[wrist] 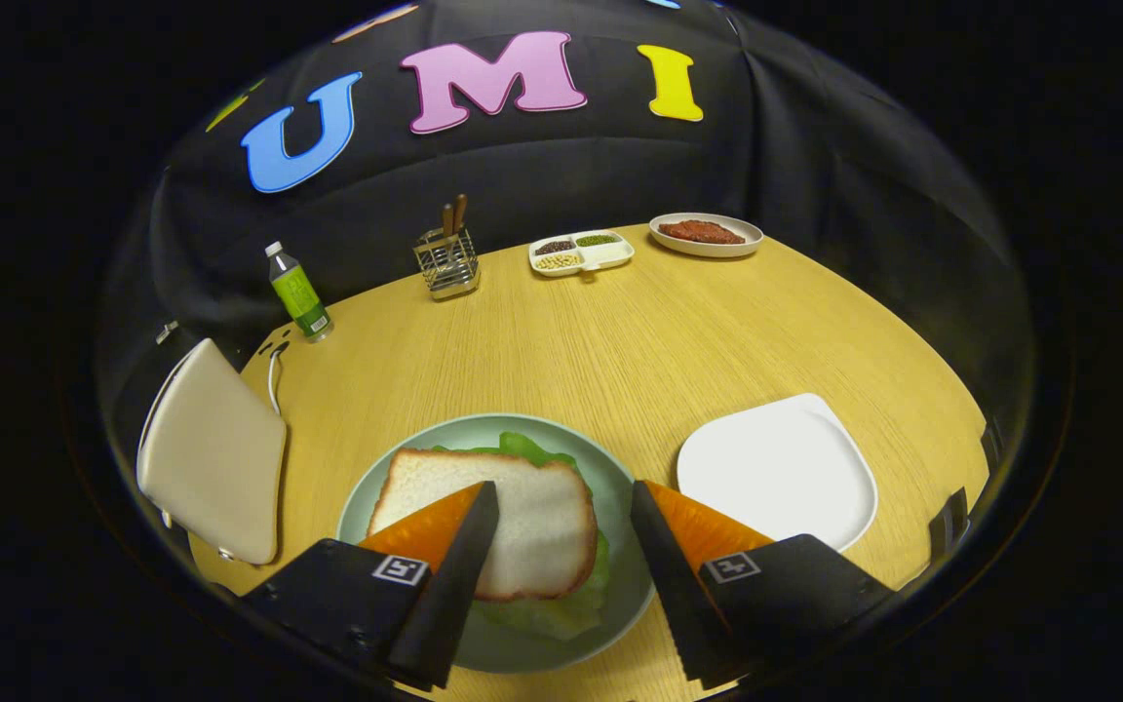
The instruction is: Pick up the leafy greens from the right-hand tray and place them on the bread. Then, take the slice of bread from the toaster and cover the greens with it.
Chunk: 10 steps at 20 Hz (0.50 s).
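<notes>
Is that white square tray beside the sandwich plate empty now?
Empty: the white tray shows only bare surface; the greens lie under the bread slice, between the open gripper.

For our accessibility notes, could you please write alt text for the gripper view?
The open tool hovers over a pale green plate holding a bread slice laid on leafy greens, its fingers apart and pressing on nothing. A bare white tray sits beside the plate on the wooden table.

Bare tabletop point(620, 331) beyond the spread tongs point(561, 507), toaster point(215, 458) beside, far-edge clutter.
</notes>
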Each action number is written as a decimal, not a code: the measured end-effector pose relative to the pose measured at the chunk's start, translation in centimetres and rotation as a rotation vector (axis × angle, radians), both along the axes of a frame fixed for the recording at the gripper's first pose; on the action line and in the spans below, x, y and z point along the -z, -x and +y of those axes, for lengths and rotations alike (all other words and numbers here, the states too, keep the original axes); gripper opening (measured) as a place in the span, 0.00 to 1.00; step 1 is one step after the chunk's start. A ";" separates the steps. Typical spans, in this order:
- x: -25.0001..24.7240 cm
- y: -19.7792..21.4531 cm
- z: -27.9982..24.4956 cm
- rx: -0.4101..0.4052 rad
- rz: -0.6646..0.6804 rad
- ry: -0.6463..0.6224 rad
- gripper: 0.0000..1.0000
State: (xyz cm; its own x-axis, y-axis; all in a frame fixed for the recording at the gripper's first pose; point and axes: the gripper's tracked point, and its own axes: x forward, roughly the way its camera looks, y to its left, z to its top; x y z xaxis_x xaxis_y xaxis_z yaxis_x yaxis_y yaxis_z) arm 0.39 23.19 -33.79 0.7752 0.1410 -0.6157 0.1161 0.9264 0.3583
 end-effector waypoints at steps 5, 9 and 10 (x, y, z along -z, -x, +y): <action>-3.6 -0.6 -2.3 0.019 -0.076 0.004 0.99; -8.9 -1.0 -6.1 0.029 -0.174 0.019 0.99; -10.4 -1.0 -7.1 0.029 -0.202 0.025 0.99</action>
State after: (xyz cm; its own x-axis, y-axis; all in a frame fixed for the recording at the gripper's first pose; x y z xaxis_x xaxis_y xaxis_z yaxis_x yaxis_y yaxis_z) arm 1.40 16.06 -23.36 0.8870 0.1030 -0.4501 0.0713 0.9326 0.3539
